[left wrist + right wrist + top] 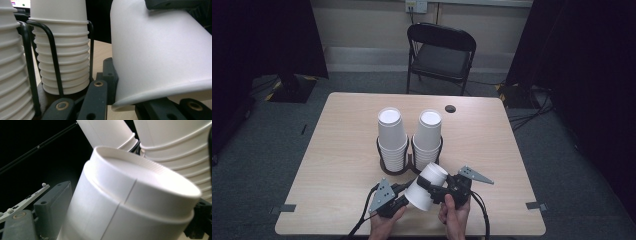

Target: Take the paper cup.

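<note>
A white paper cup (421, 196) hangs tilted above the table's near edge, base up and to the right, held between both grippers. My left gripper (408, 199) is shut on its wide rim end; the rim (160, 92) rests against the black jaws. My right gripper (428, 184) is shut across the cup's upper body, and one black finger (200, 222) shows beside the base (140, 177). A step below the base with offset seams suggests one cup nested in another. Behind it, two stacks of upturned white cups (392, 137) (428, 135) stand in a black wire holder (384, 167).
The light wooden table (342, 150) has a round cable hole (450, 108) near its far edge. A black folding chair (442, 55) stands beyond the table. Dark curtains flank the room and cables lie on the floor at the right.
</note>
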Demonstrator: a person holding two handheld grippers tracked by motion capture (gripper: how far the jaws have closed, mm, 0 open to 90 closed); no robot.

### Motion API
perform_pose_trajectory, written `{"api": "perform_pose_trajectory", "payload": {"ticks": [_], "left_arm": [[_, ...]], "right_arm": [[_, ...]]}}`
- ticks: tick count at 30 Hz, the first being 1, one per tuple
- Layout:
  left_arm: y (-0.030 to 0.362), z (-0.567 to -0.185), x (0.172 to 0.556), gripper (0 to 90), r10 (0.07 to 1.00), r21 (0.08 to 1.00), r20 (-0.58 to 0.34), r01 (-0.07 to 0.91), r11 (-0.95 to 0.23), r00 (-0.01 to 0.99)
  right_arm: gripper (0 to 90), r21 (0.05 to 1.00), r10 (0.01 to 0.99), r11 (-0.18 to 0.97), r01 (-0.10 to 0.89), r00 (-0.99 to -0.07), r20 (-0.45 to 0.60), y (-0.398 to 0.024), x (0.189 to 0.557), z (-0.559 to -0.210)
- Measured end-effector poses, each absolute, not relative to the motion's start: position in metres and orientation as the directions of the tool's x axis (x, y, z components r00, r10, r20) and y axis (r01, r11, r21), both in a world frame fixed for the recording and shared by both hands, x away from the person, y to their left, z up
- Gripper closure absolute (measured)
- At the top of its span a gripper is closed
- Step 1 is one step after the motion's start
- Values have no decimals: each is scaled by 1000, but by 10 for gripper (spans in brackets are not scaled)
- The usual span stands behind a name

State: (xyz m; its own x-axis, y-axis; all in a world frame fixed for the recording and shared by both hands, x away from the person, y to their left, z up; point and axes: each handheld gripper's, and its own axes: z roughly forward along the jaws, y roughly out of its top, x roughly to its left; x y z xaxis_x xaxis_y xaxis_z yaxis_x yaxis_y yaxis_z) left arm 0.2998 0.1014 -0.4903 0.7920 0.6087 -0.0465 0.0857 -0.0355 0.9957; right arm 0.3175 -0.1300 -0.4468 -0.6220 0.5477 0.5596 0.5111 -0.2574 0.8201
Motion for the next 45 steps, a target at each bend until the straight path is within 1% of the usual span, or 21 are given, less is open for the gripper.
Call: {"api": "perform_pose_trajectory", "payload": {"ticks": [13, 23, 32, 37, 40, 43, 45], "left_arm": [[108, -489, 300, 839, 577, 991, -49, 114, -76, 816], [115, -488, 303, 843, 559, 984, -66, 146, -100, 827], [121, -486, 305, 842, 558, 978, -50, 153, -140, 828], [125, -486, 308, 842, 564, 974, -49, 165, -158, 824], [127, -484, 309, 842, 568, 971, -51, 173, -164, 821], [130, -483, 310, 842, 569, 966, -40, 177, -187, 821], [133, -482, 311, 842, 571, 962, -33, 181, -204, 820]], "right_arm": [[133, 848, 574, -260, 463, -632, 521, -135, 316, -445], [132, 864, 582, -270, 425, -643, 498, -141, 315, -441], [137, 888, 602, -260, 379, -656, 456, -146, 312, -436], [139, 908, 634, -248, 338, -651, 416, -151, 311, -432], [141, 932, 681, -215, 293, -639, 358, -151, 309, -431], [140, 947, 702, -176, 269, -640, 312, -152, 307, -430], [135, 950, 705, -165, 266, -641, 302, -153, 306, -430]]}}
